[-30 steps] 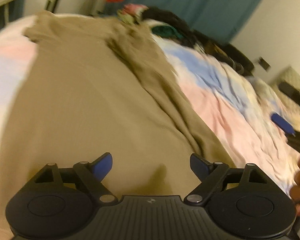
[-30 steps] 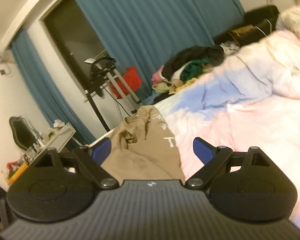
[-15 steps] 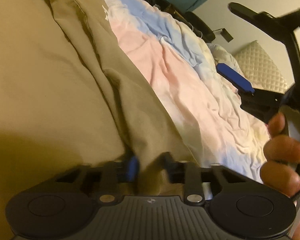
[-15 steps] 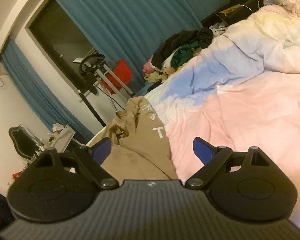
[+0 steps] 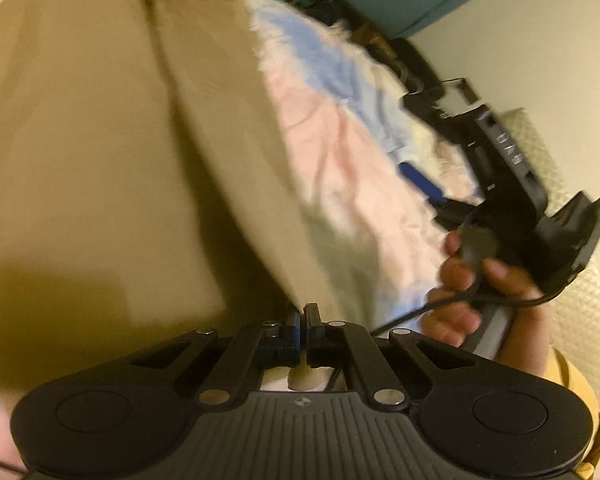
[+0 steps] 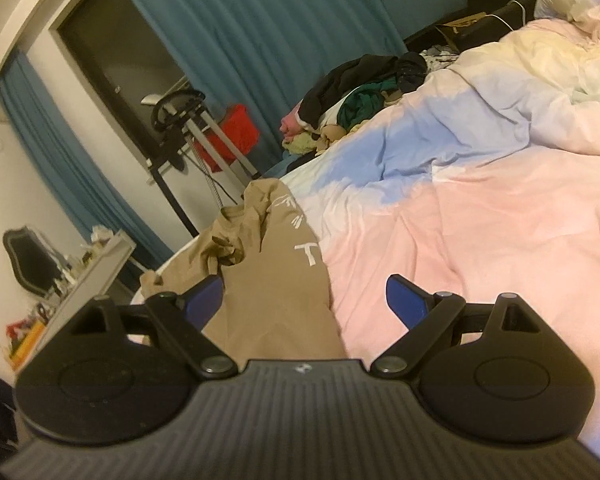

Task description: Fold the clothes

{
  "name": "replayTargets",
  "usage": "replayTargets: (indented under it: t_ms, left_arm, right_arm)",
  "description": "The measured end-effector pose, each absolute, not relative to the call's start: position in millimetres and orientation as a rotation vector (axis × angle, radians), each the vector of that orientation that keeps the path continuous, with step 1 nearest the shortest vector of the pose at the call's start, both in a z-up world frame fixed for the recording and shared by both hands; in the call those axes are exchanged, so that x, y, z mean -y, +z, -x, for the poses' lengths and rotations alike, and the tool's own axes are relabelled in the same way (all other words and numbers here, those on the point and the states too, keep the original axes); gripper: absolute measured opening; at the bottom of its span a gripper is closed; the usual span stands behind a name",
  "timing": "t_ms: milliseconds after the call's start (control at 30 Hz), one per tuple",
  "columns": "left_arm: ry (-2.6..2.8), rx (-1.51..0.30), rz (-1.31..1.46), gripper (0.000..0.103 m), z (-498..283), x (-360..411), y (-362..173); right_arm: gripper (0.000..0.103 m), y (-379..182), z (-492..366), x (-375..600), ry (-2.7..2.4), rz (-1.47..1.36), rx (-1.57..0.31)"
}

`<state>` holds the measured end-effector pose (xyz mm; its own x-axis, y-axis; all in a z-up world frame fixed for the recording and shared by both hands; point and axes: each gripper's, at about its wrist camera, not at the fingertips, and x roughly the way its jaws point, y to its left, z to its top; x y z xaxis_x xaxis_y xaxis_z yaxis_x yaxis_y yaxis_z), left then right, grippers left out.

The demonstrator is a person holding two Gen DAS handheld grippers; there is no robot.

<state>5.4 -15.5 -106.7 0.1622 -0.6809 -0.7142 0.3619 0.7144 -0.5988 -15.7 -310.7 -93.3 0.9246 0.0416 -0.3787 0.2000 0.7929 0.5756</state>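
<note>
A tan garment (image 5: 100, 140) with white lettering lies spread on the bed. My left gripper (image 5: 303, 316) is shut on its near right edge, with cloth pinched between the jaws. My right gripper (image 6: 304, 300) is open and empty, held above the bed with the tan garment (image 6: 276, 280) below and ahead of it. It also shows in the left wrist view (image 5: 512, 208) to the right, held in a hand, one blue fingertip (image 5: 420, 180) over the duvet.
The bed has a pink, blue and white duvet (image 6: 460, 208). A pile of dark and coloured clothes (image 6: 360, 96) sits at its far edge. Teal curtains (image 6: 280, 40), a stand with a red item (image 6: 236, 132) and a cluttered desk (image 6: 88, 272) lie beyond.
My left gripper went from open over the garment to shut on its near edge. My right gripper stayed open and tilted slightly, now closer beside the left.
</note>
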Motion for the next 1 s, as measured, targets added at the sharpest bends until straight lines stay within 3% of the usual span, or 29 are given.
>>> replayTargets:
  t_ms: [200, 300, 367, 500, 567, 700, 1000]
  left_arm:
    - [-0.629, -1.247, 0.180, 0.005, -9.8, 6.7, -127.2]
    - [-0.602, -1.168, 0.108, 0.026, -13.0, 11.6, -122.0]
    - [-0.588, -1.095, 0.057, 0.051, -14.8, 16.1, -115.8]
    - [-0.558, -0.948, -0.043, 0.055, -18.3, 25.1, -103.3]
    - [-0.543, -0.874, -0.092, 0.065, -20.1, 29.6, -97.1]
    - [-0.508, -0.738, -0.178, 0.068, -23.1, 36.4, -85.5]
    - [-0.388, -0.737, -0.128, 0.076, -18.0, -0.6, -79.5]
  right_arm:
    - [0.090, -93.9, 13.2, 286.9, -0.082, -0.540, -0.420]
    - [0.090, -94.1, 13.4, 274.7, -0.078, -0.480, -0.415]
    - [0.090, -94.7, 11.2, 268.6, -0.079, -0.439, -0.401]
    - [0.090, -98.1, 1.6, 266.0, -0.095, -0.425, -0.379]
    - [0.090, -95.1, -5.2, 261.0, -0.109, -0.384, -0.398]
    - [0.090, -66.9, -12.2, 250.1, -0.121, -0.333, -0.380]
    - [0.090, 14.6, -35.3, 236.5, -0.062, -0.314, -0.285]
